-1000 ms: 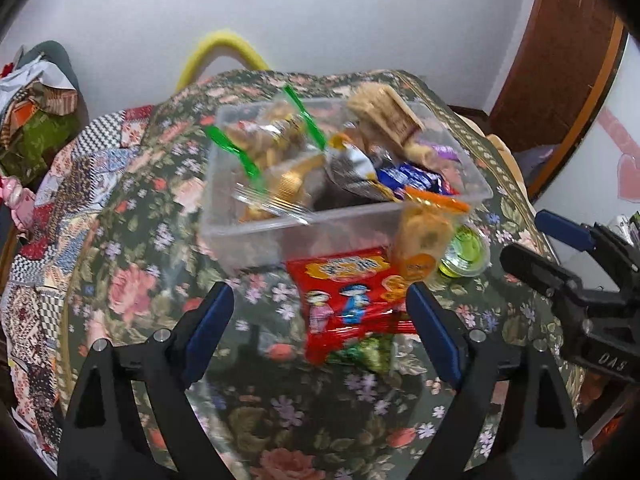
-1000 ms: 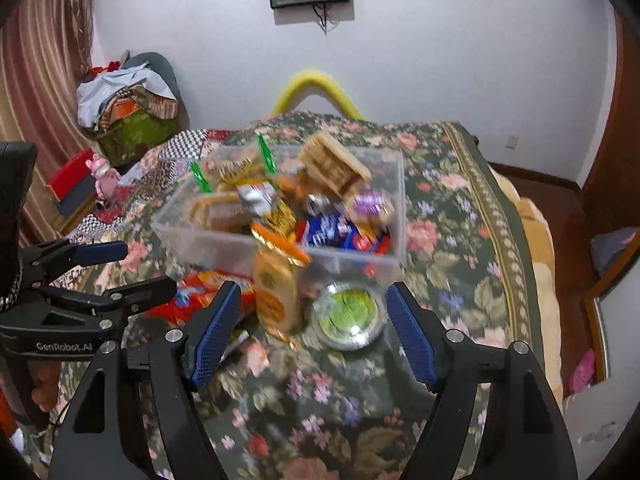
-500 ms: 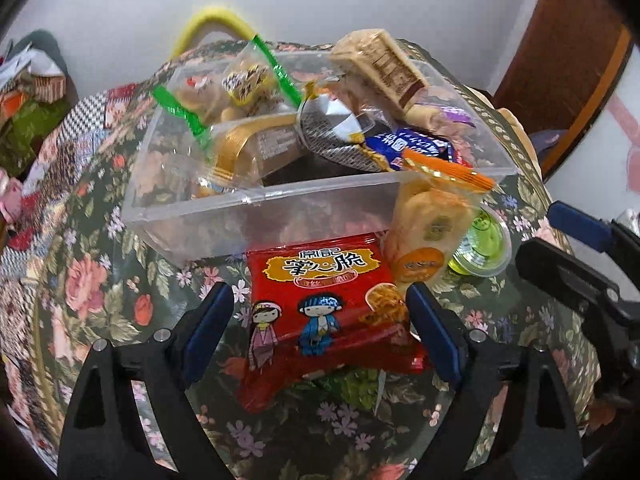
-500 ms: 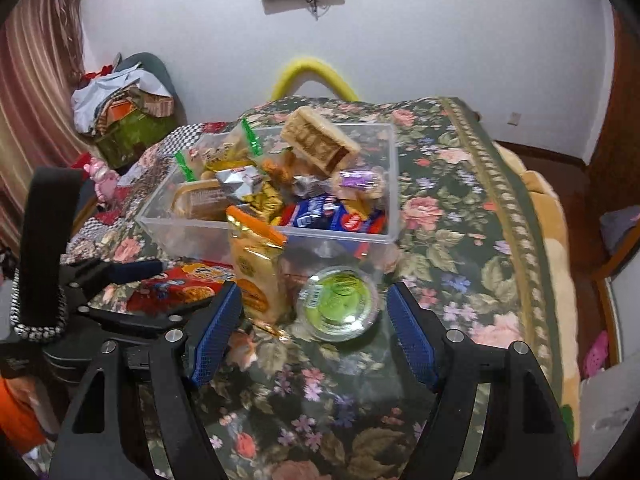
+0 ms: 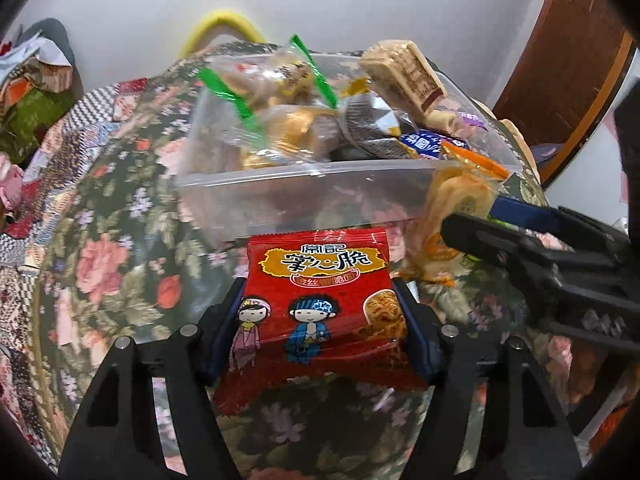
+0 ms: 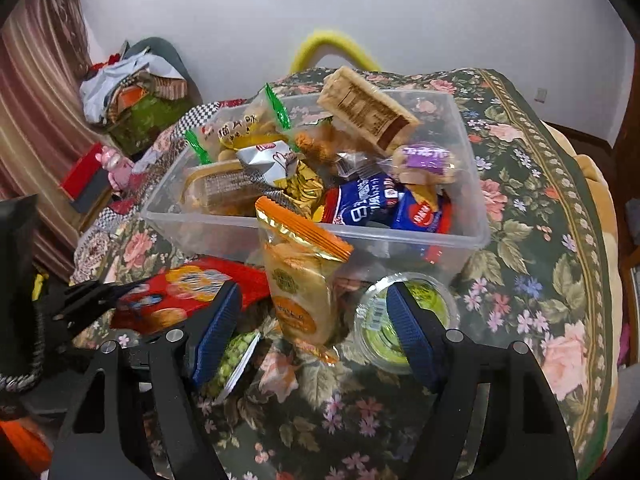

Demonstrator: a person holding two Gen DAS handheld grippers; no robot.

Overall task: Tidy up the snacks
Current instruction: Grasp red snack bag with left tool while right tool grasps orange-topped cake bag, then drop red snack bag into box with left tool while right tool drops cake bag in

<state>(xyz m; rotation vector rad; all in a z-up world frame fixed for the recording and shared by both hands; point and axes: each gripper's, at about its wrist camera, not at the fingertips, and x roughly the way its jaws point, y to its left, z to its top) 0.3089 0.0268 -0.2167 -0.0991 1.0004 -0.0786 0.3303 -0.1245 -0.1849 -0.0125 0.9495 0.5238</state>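
Red snack pkt (image 5: pixel 320 304), just near of the clear bin (image 5: pixel 304 200), is being pinched by left gripper (image 5: pixel 320 332). Right gripper (image 6: pixel 314 344) is being held spread around orange cracker pkt (image 6: pixel 300 284). Next: a lift into bin is prob. needed.

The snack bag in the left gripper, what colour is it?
Red bag, with a yellow label and two cartoon children; clearest in the left wrist view.

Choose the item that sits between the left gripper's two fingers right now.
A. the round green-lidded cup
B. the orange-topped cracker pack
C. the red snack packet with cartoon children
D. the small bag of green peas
C: in the left wrist view the left gripper has its blue pads against both sides of the red snack packet, in front of the clear bin.
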